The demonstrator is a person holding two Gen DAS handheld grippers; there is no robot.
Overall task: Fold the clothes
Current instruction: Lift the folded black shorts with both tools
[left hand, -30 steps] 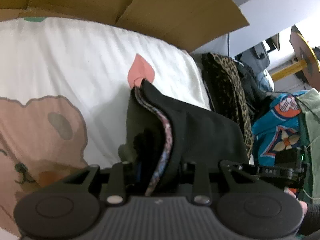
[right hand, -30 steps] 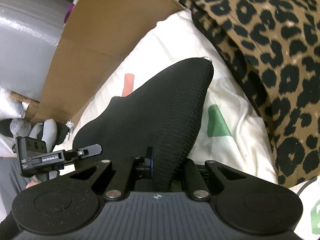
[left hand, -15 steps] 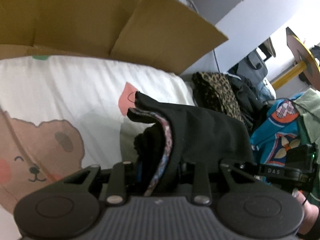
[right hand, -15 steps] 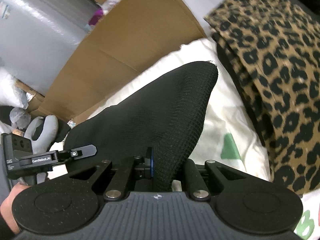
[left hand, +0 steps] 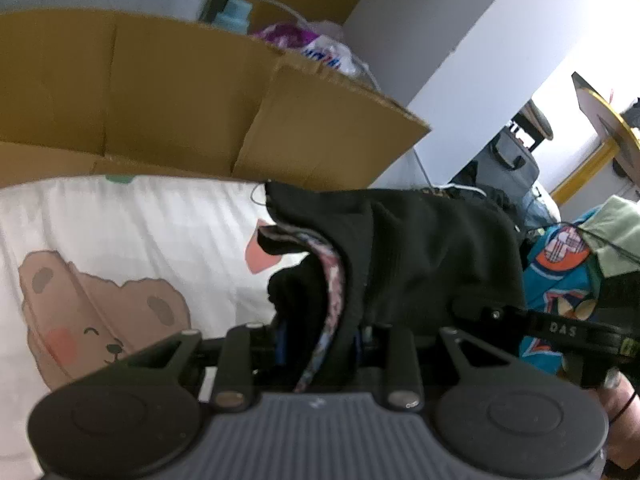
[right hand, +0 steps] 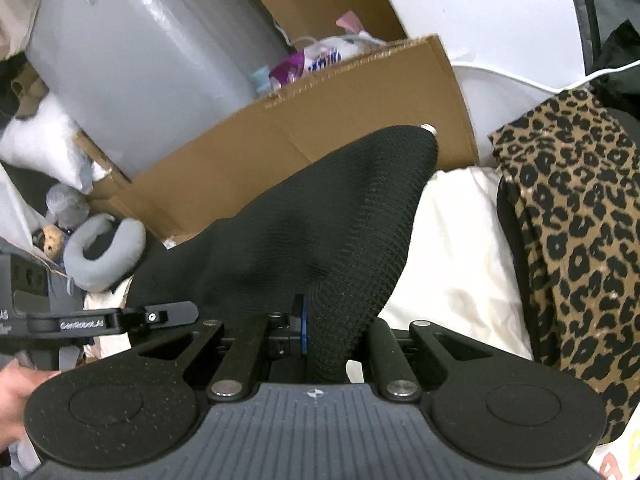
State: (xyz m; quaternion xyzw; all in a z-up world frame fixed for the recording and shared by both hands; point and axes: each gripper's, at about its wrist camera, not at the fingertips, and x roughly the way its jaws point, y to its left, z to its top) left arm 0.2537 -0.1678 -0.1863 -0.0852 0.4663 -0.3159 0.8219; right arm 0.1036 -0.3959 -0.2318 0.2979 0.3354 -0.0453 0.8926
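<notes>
A black knit garment [left hand: 420, 252] with a patterned pink lining [left hand: 334, 280] is stretched between both grippers above a white bedsheet [left hand: 140, 224] printed with a bear. My left gripper [left hand: 320, 344] is shut on one end of it. My right gripper [right hand: 324, 336] is shut on the other end, and the black garment [right hand: 320, 236] rises ahead of it to a point with a small white tag. The fingertips of both grippers are hidden in the cloth. The right gripper's body [left hand: 560, 328] shows in the left wrist view, and the left gripper's body [right hand: 100, 320] in the right wrist view.
A cardboard box [left hand: 180, 96] stands behind the bed. A leopard-print cloth [right hand: 568, 216] lies on the right, with a blue patterned garment [left hand: 560, 264] near it. A grey neck pillow [right hand: 104, 252], a large silver roll [right hand: 140, 48] and a person's hand [right hand: 12, 396] are on the left.
Both grippers have risen and tilted up with the black garment held between them. The bedsheet has dropped lower in view, and more of the box and the wall shows.
</notes>
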